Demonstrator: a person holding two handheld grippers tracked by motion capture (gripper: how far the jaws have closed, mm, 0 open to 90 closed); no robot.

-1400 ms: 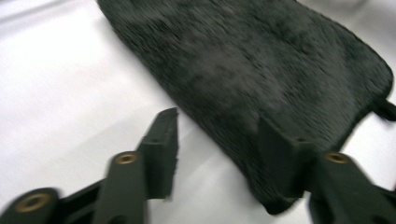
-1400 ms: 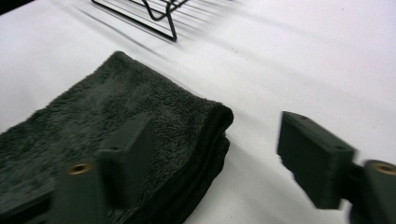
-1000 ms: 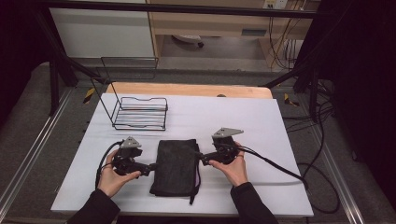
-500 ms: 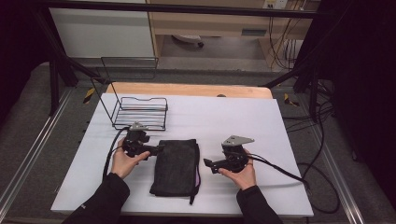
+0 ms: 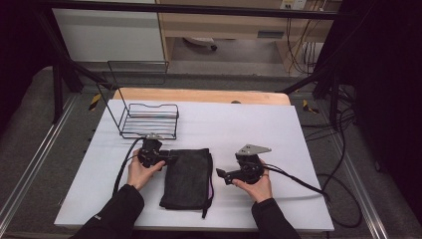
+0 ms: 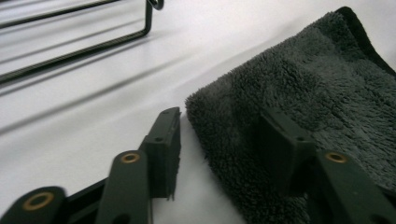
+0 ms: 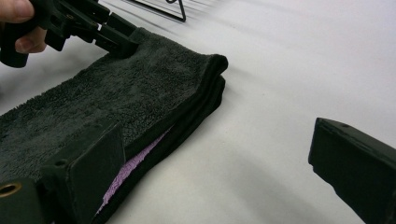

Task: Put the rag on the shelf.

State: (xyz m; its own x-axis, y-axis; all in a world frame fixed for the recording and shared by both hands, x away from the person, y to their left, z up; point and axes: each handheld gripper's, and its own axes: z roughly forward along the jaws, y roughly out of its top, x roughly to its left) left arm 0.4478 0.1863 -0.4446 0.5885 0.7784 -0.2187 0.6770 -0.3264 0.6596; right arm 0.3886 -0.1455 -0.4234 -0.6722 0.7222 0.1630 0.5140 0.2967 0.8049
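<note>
Left gripper view: left gripper (image 6: 219, 140) jaws just closing astride folded towel's (image 6: 299, 93) 11 o'clock corner, not clamped; right gripper (image 5: 222, 174) apart, idle.

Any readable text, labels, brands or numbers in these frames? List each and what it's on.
None can be read.
Sleeve: a small pale mark near the left cuff, too small to read.
Folded dark towel: no tag or print shows; only a purple layer at its edge.
Wire rack: bare wire, no label.
Left gripper and right gripper: no lettering visible, only brass rivets on the fingers.
</note>
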